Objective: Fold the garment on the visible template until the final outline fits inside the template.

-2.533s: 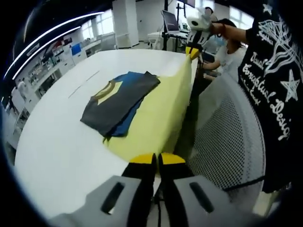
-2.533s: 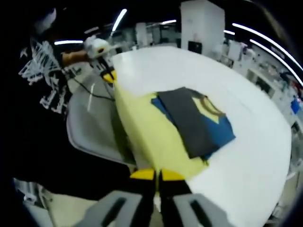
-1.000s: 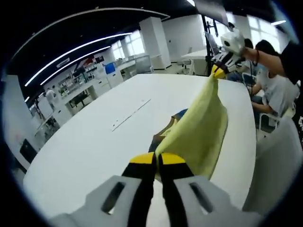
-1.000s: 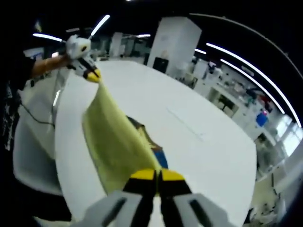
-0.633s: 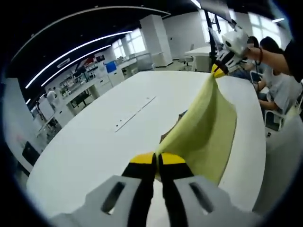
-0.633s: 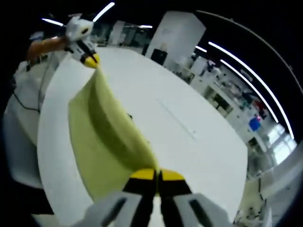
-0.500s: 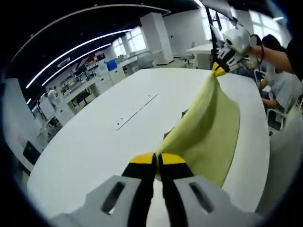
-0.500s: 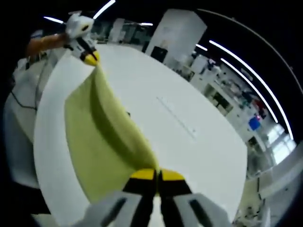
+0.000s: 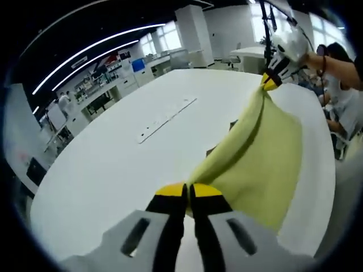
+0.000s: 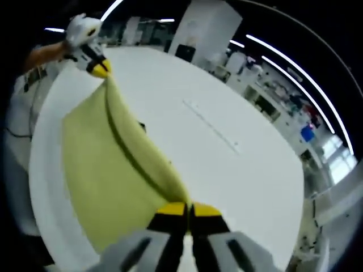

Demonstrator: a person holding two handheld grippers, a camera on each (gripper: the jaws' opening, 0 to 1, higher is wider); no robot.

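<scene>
A broad white worktop (image 9: 102, 164) spreads under both views, with a pale strip (image 9: 167, 119) lying flat on it well beyond the cloth. Over it a large yellow-green sheet (image 9: 266, 164) is lifted off the surface and stretched between the two tools, sagging in the middle and hanging down toward the near edge of the worktop; in the right gripper view the same sheet (image 10: 108, 181) runs from the bottom of the view up to the far tool. A small dark bit of the garment (image 9: 233, 125) peeks out at the sheet's edge, lying on the worktop beneath it; the rest is hidden. The left tool (image 9: 188, 192) has its yellow-tipped jaws pressed together on one corner of the sheet, and the right tool (image 10: 188, 211) is clamped likewise on the opposite corner. A seated person (image 9: 346, 96) is at the far right in the left gripper view.
</scene>
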